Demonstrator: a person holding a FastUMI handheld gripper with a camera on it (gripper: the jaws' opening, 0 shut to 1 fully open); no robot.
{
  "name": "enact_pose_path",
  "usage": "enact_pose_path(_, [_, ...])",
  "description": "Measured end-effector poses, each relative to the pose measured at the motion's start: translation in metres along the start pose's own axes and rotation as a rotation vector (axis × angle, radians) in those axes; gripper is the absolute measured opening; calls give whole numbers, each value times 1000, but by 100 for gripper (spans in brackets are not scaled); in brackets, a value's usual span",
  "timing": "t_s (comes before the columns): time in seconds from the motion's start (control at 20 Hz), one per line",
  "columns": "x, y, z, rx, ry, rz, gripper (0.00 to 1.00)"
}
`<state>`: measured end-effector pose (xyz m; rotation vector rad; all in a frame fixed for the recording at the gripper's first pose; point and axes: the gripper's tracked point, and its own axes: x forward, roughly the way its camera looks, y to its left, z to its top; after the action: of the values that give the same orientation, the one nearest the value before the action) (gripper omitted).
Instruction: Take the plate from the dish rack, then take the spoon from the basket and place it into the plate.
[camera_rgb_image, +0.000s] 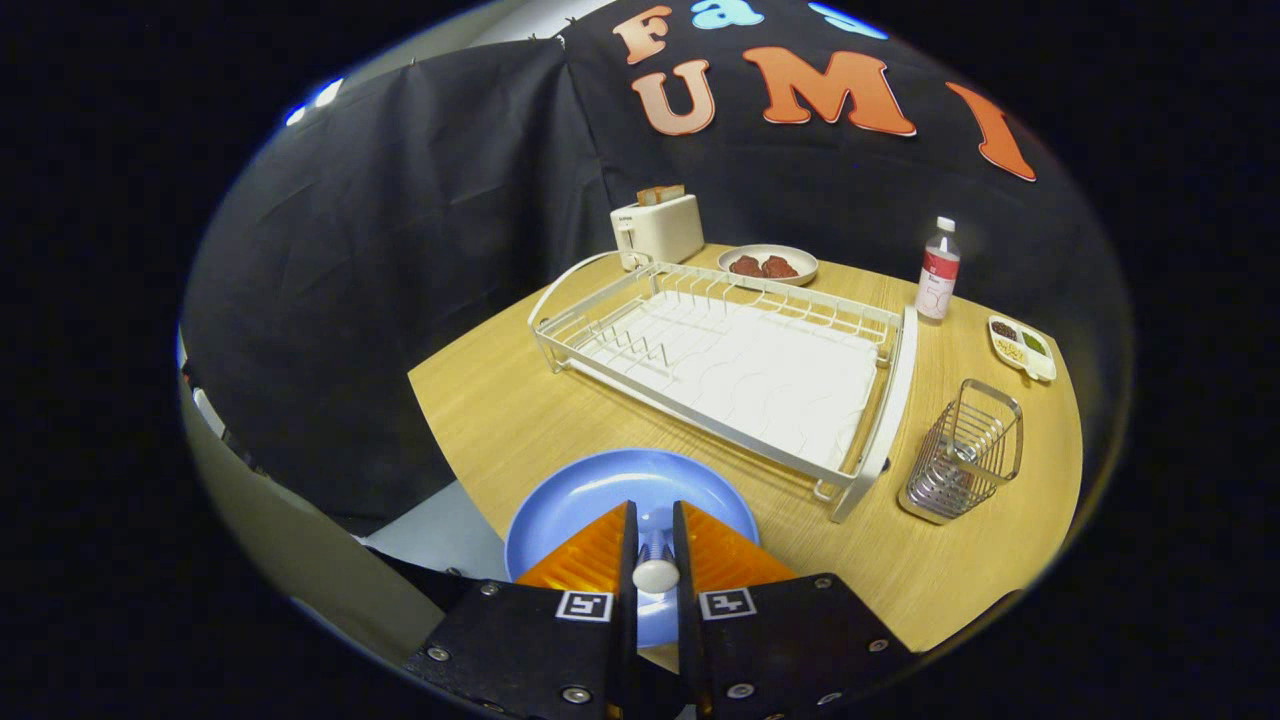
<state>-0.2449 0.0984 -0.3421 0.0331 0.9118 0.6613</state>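
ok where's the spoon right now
In the gripper view the spoon is held between the gripper's closed fingers, right above the blue plate, near the table's front edge, with the dish rack beyond.

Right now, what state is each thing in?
Blue round plate: flat on the wooden table, out of the rack.
White wire dish rack: empty.
Metal wire basket: upright.
Gripper: fingers nearly shut around a small pale object, over the plate.
Clear bottle: upright, capped.

Blue plate (600, 490) — white dish rack (740, 370) (wire), silver basket (965, 450), tan wood-grain table (500, 400).
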Motion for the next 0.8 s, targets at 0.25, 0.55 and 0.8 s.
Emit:
enact_pose_path(0.25, [7, -15, -38, 49, 88, -37, 20])
enact_pose_path(0.55, [-2, -26, -25, 53, 83, -93, 30])
enact_pose_path(0.8, [-24, -39, 44, 17, -37, -164, 43])
